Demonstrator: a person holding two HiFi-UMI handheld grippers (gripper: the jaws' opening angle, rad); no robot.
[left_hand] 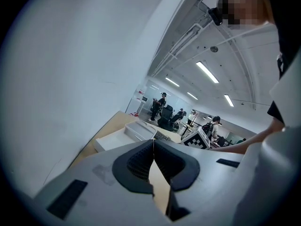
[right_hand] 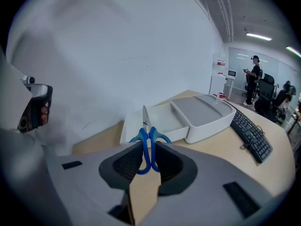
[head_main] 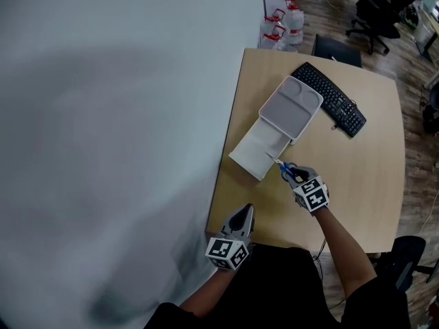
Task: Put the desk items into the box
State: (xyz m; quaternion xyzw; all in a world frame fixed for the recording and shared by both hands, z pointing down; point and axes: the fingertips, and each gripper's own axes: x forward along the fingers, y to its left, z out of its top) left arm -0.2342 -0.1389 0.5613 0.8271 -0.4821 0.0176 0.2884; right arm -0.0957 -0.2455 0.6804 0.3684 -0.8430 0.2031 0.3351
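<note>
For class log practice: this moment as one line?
right gripper: grips blue-handled scissors | left gripper: shut, empty | white plastic box: drawer open

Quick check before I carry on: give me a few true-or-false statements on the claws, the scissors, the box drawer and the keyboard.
1. The right claw is shut on the blue-handled scissors. True.
2. The left claw holds a pen. False: its jaws are together with nothing between them.
3. The white box has its drawer pulled out. True.
4. The keyboard lies inside the drawer. False: it lies on the desk, on the far side of the box.
</note>
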